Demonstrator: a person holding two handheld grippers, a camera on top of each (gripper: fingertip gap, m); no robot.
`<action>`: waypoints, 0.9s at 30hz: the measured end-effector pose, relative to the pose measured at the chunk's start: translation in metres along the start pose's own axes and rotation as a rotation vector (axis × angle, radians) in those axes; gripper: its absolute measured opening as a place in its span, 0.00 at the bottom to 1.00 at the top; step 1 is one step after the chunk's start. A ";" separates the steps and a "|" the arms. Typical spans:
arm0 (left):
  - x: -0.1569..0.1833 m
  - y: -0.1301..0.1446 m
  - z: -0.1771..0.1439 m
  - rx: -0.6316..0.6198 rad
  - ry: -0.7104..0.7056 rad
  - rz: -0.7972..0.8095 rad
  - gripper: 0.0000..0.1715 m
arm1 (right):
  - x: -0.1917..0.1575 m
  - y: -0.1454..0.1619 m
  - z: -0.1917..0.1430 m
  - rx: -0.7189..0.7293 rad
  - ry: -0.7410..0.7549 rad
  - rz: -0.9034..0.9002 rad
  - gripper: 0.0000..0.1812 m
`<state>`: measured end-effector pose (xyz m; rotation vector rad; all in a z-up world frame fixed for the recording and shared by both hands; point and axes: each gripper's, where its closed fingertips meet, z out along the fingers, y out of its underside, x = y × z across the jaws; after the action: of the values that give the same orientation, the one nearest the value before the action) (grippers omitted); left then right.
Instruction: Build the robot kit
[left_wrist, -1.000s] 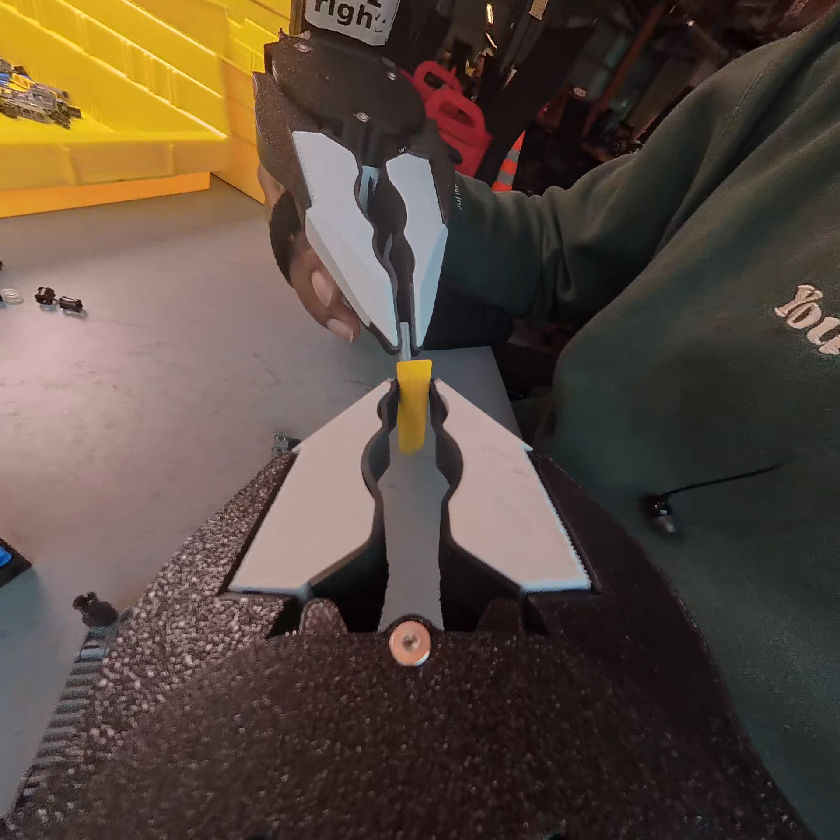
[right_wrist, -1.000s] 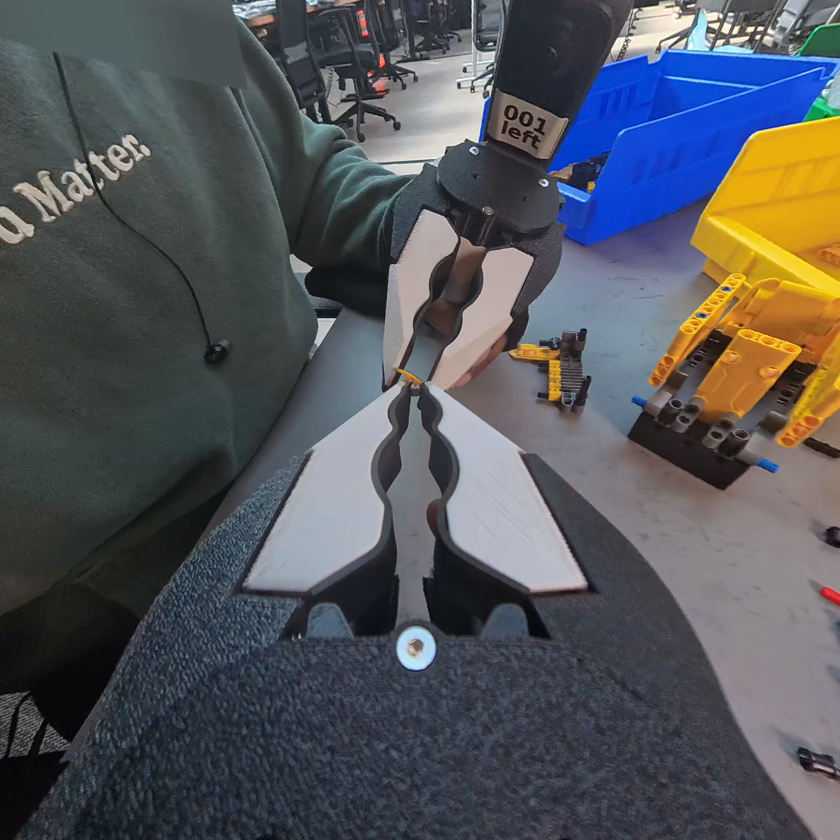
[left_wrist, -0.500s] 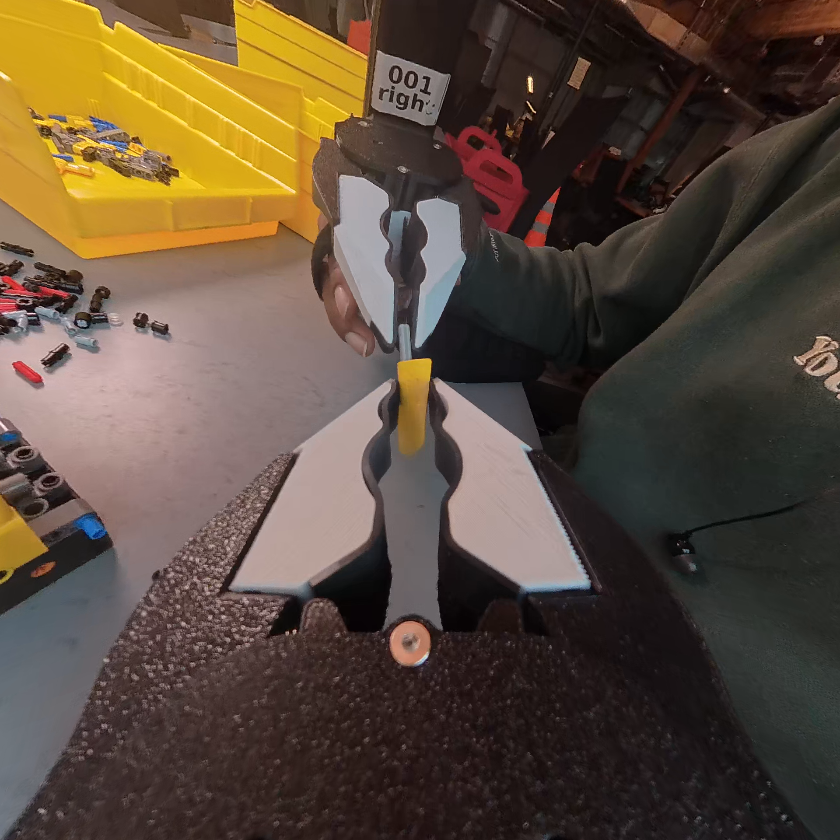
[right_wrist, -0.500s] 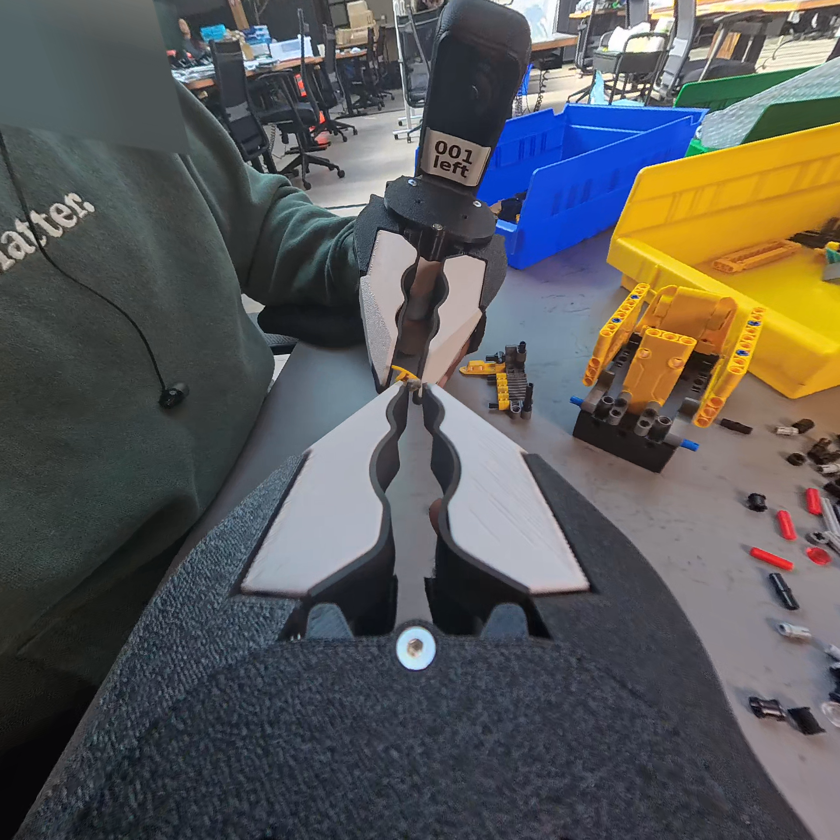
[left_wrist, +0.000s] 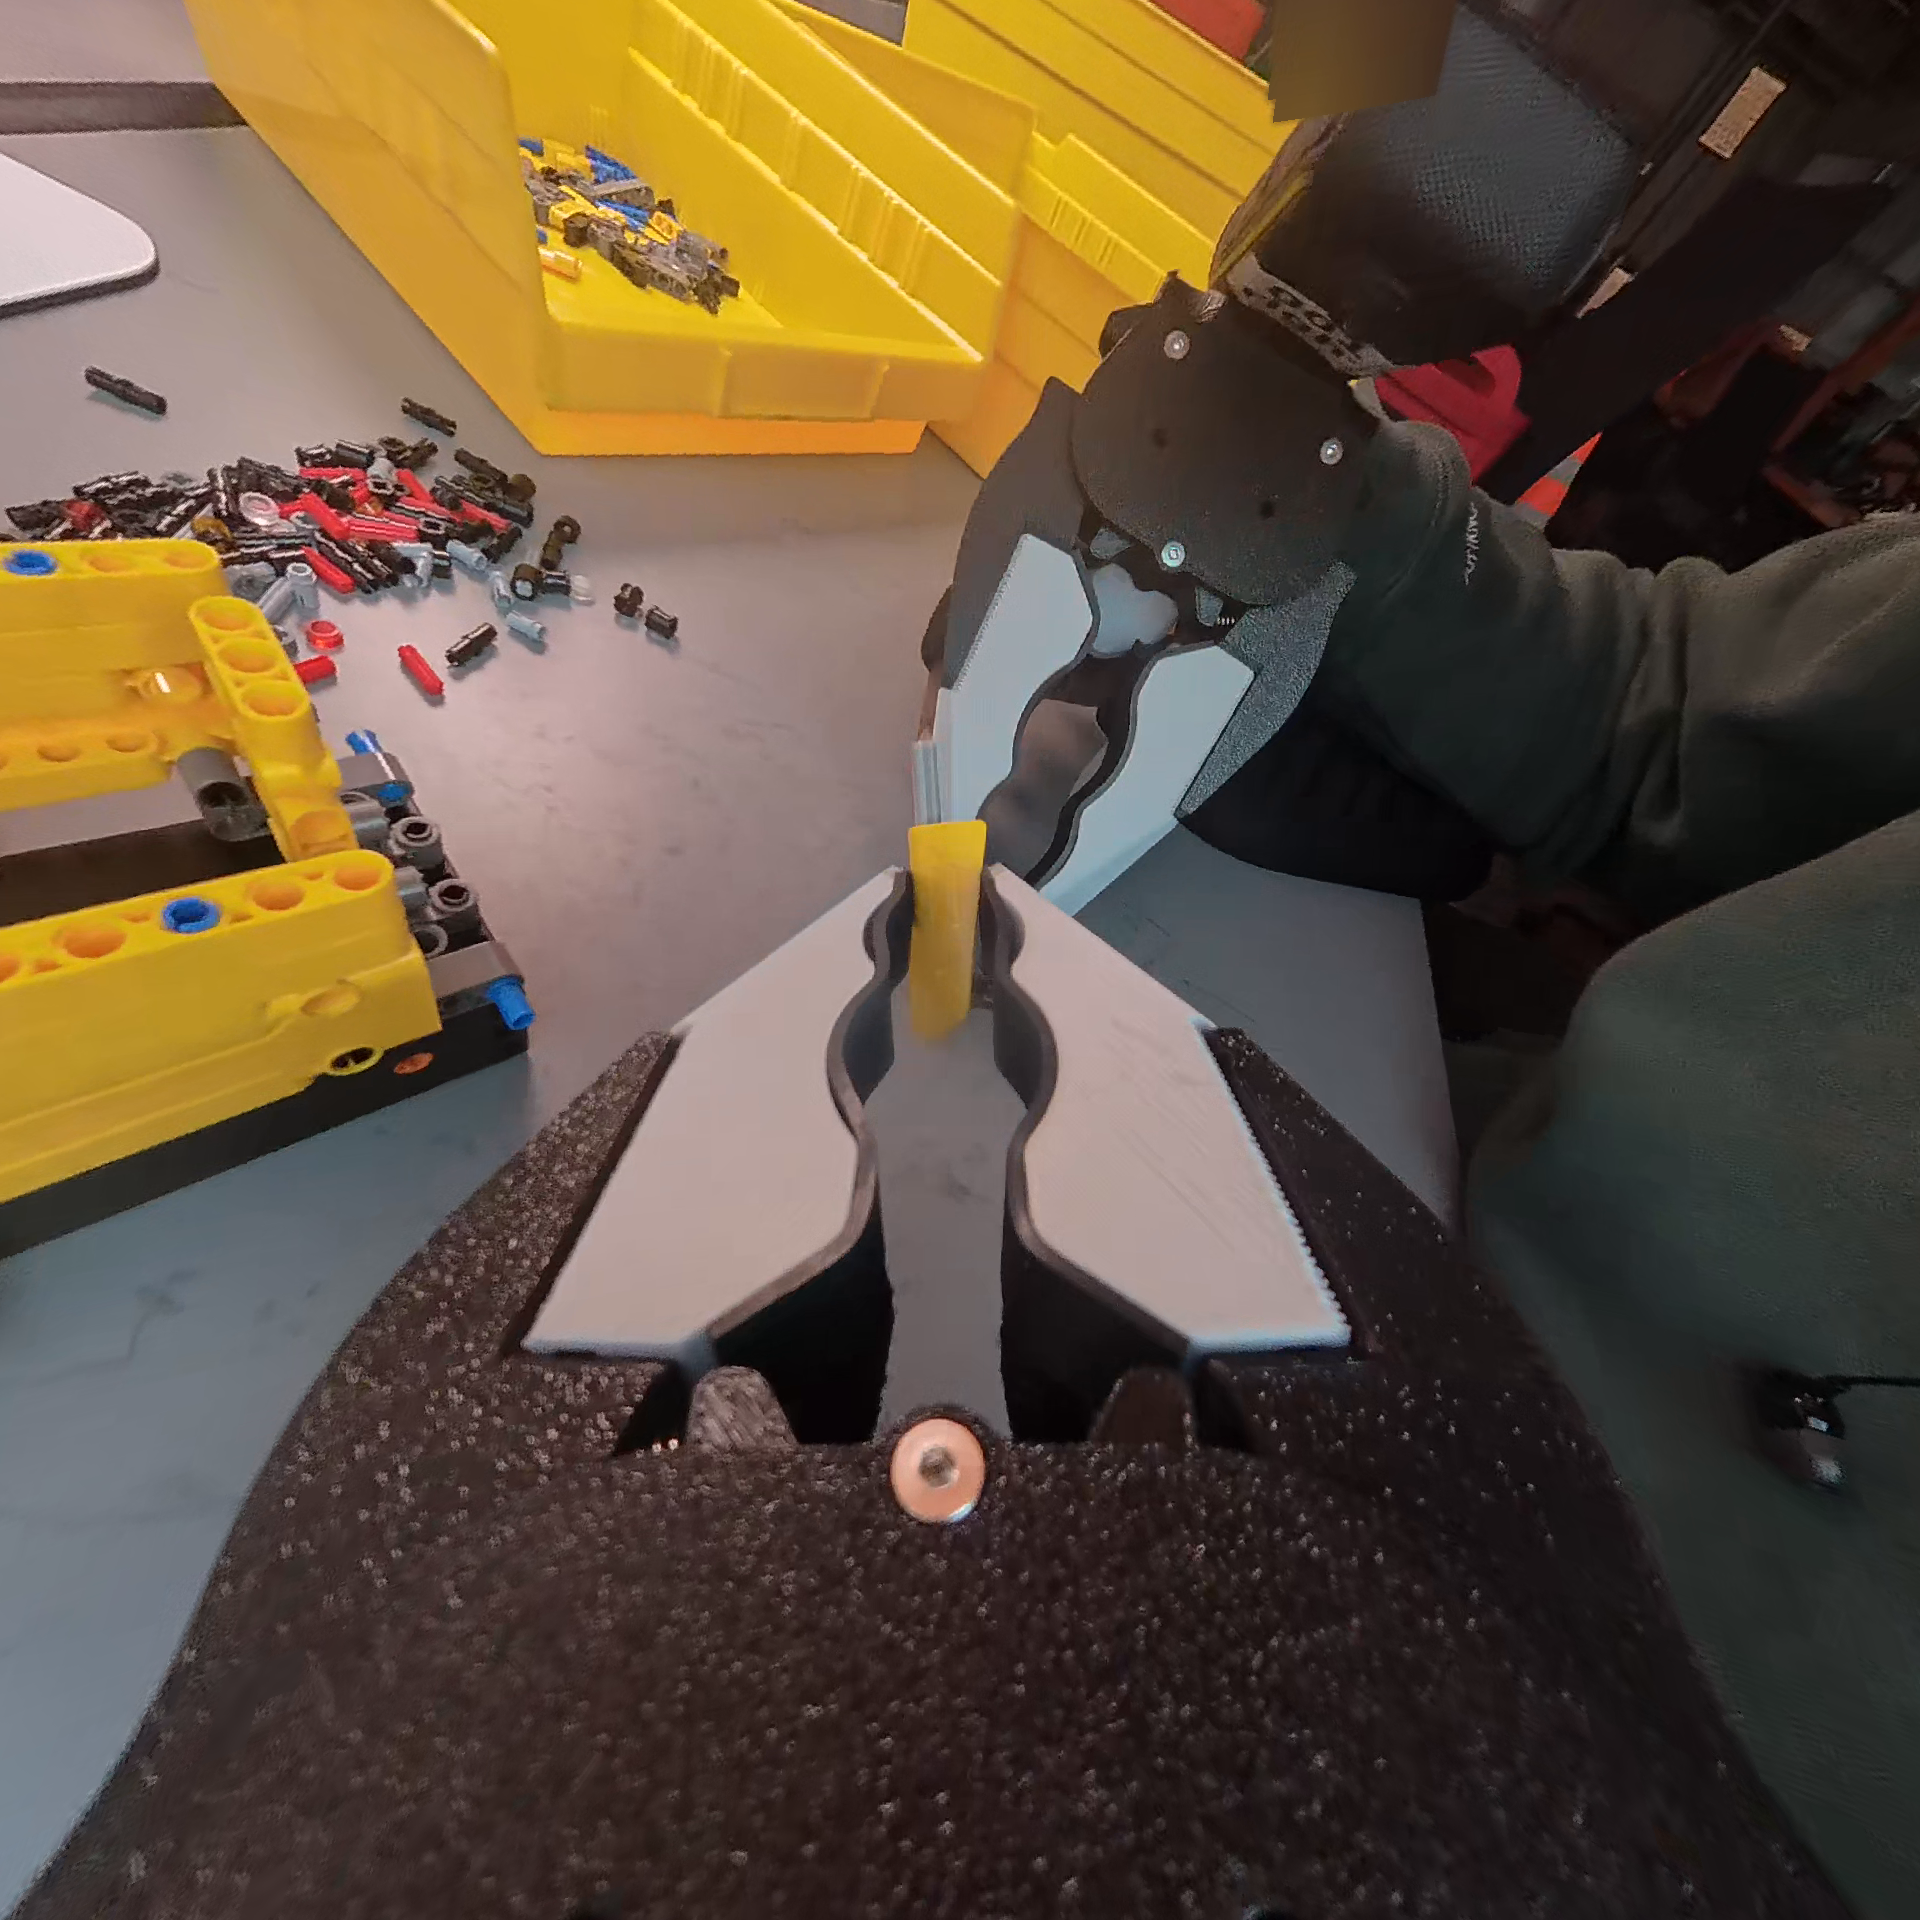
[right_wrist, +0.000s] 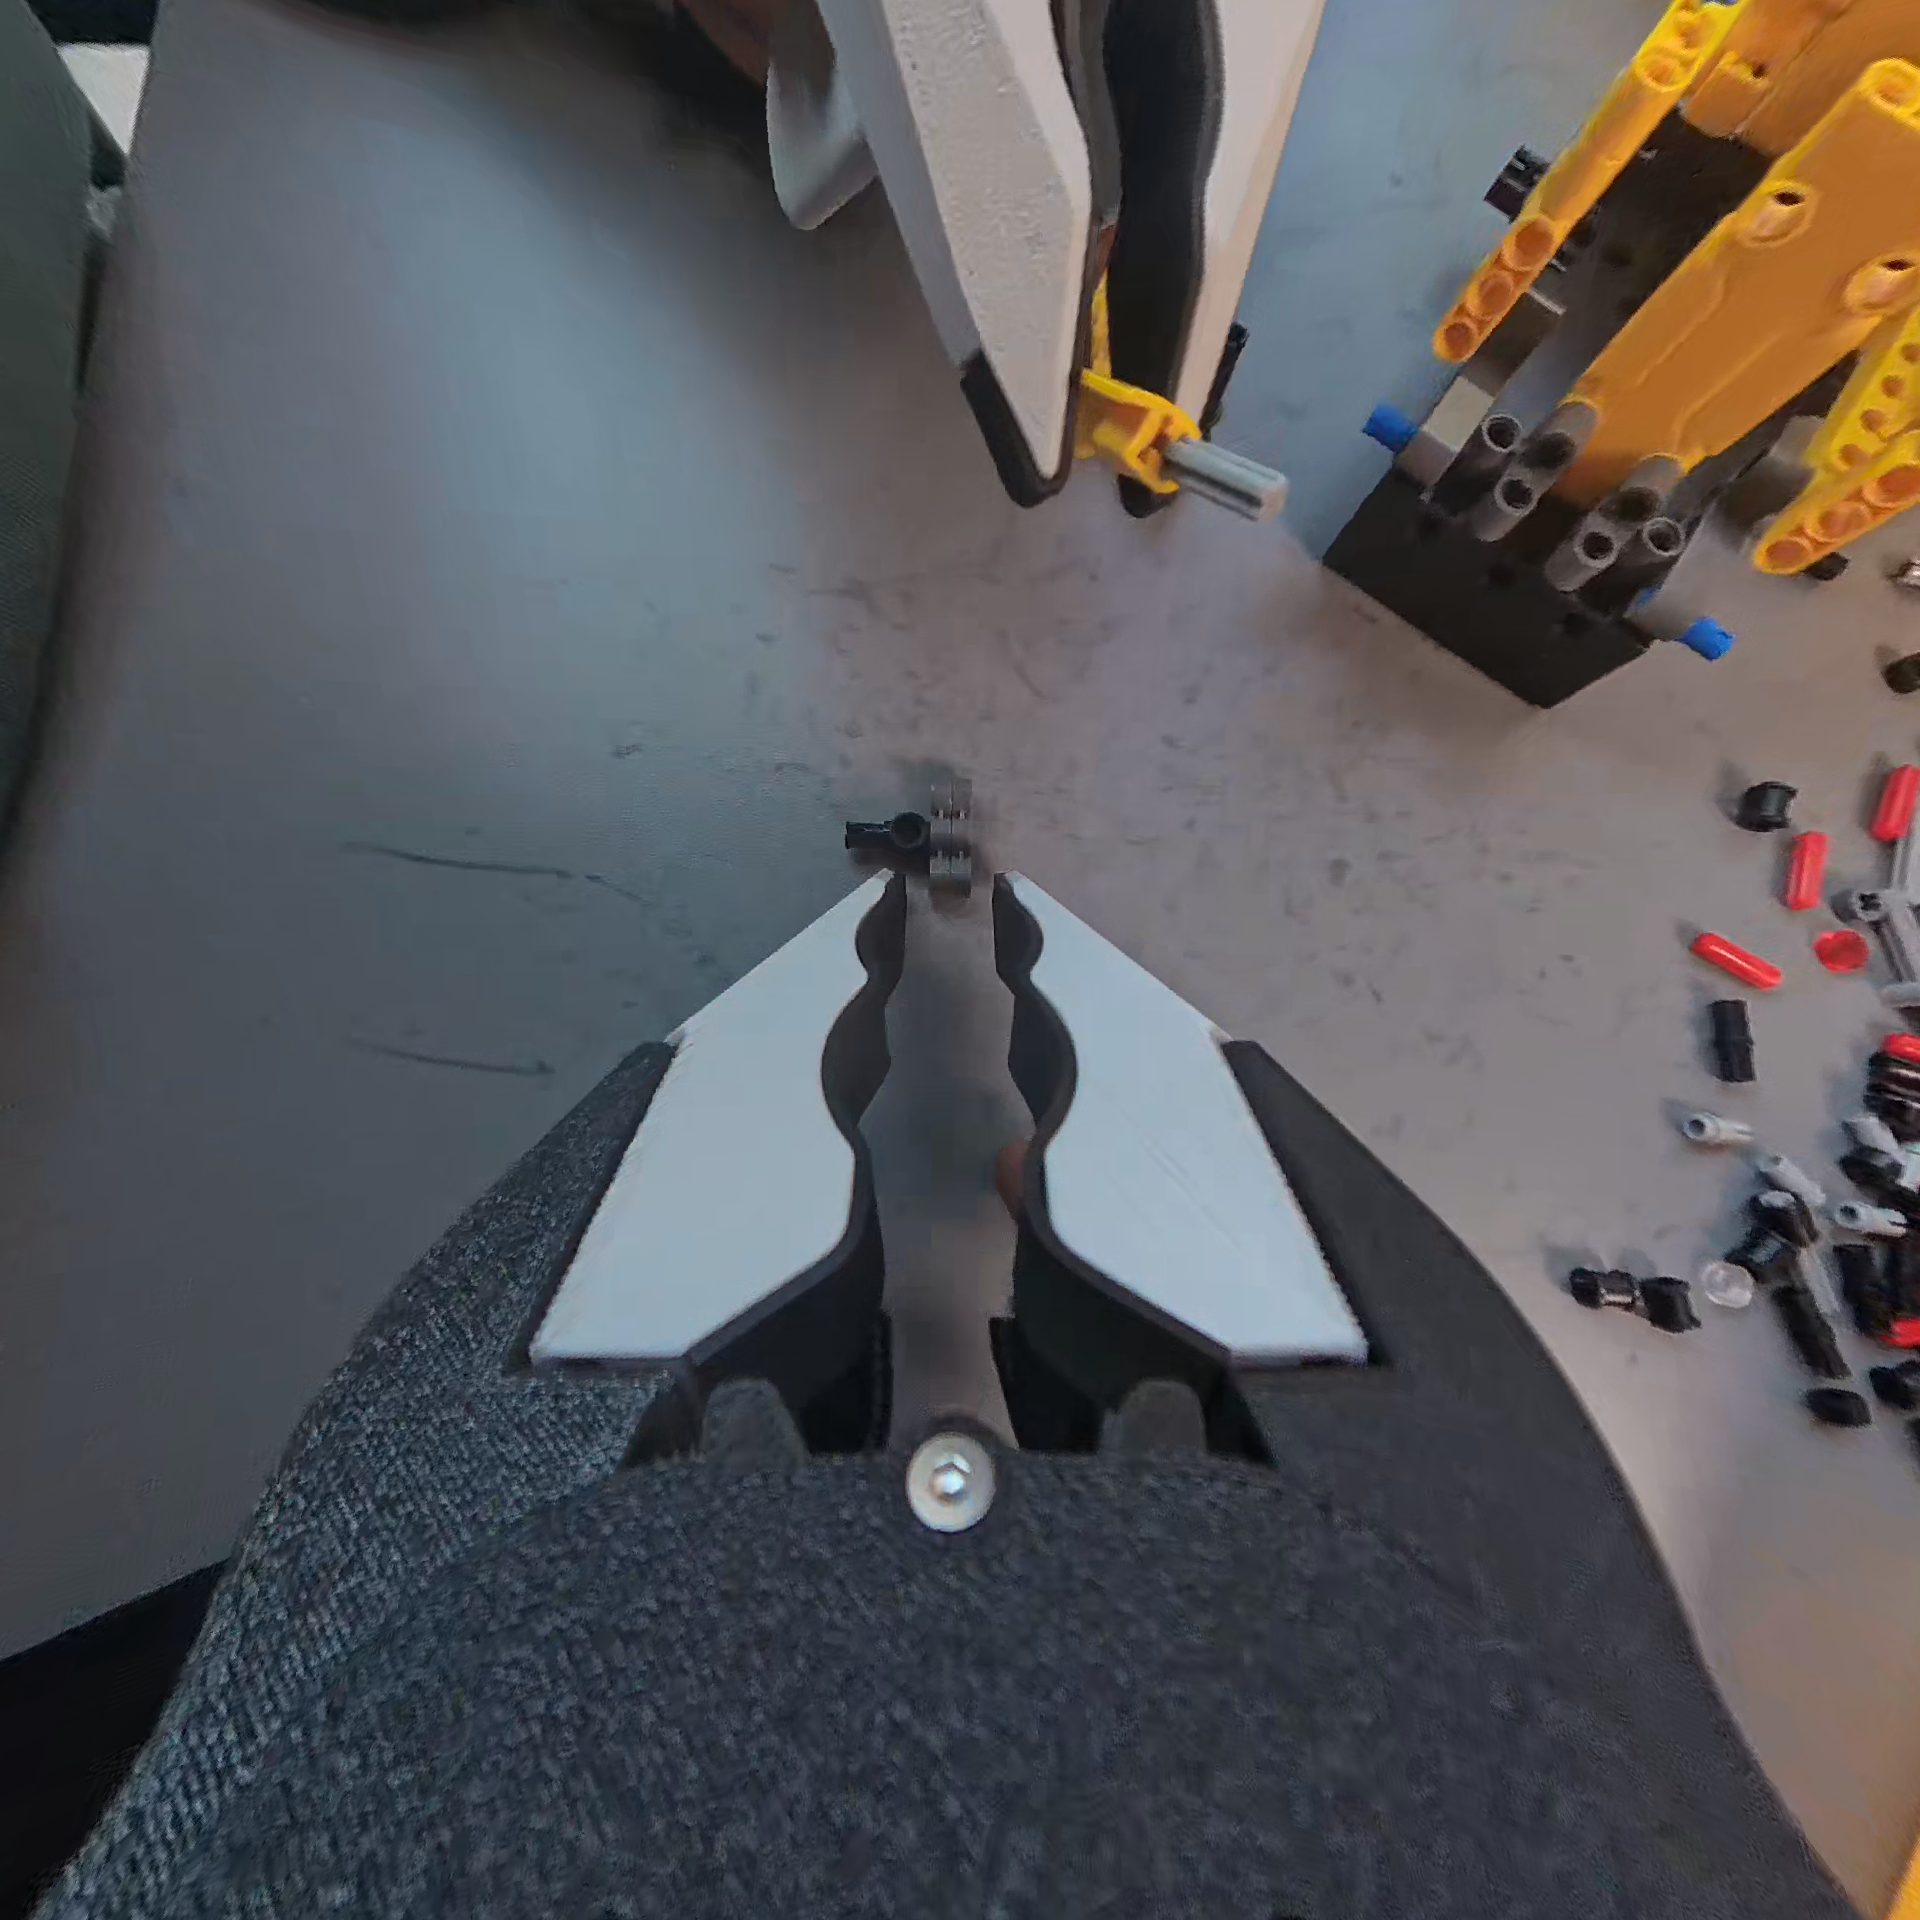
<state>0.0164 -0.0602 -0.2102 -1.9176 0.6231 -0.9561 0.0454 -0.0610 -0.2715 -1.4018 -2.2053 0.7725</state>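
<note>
Grey pin (right_wrist: 1226, 486) tipping the left gripper's (left_wrist: 945, 883) yellow piece (left_wrist: 943, 925) shows only from right.

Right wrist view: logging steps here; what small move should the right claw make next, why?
Probably ease the right claw down around the small grey-and-black piece: its jaws stand open, empty, the piece lies on the table just past them; the left claw grips a yellow piece.

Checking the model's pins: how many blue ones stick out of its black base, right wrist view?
2. One blue pin juts from the left corner of the black base, by the grey tubes; another at its right end. The yellow beams may hide more.
</note>
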 end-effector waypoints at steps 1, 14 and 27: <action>-0.001 0.001 0.000 -0.006 -0.005 -0.004 0.07 | 0.000 0.000 0.002 -0.025 0.003 -0.014 0.09; -0.012 0.020 0.004 -0.112 -0.063 -0.095 0.07 | 0.030 -0.007 -0.005 0.075 0.190 0.138 0.04; -0.022 0.016 0.002 -0.051 -0.024 -0.298 0.07 | 0.051 -0.039 -0.018 0.245 0.439 0.117 0.04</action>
<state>0.0049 -0.0509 -0.2329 -2.1028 0.3544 -1.1083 0.0093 -0.0231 -0.2302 -1.4252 -1.6517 0.6699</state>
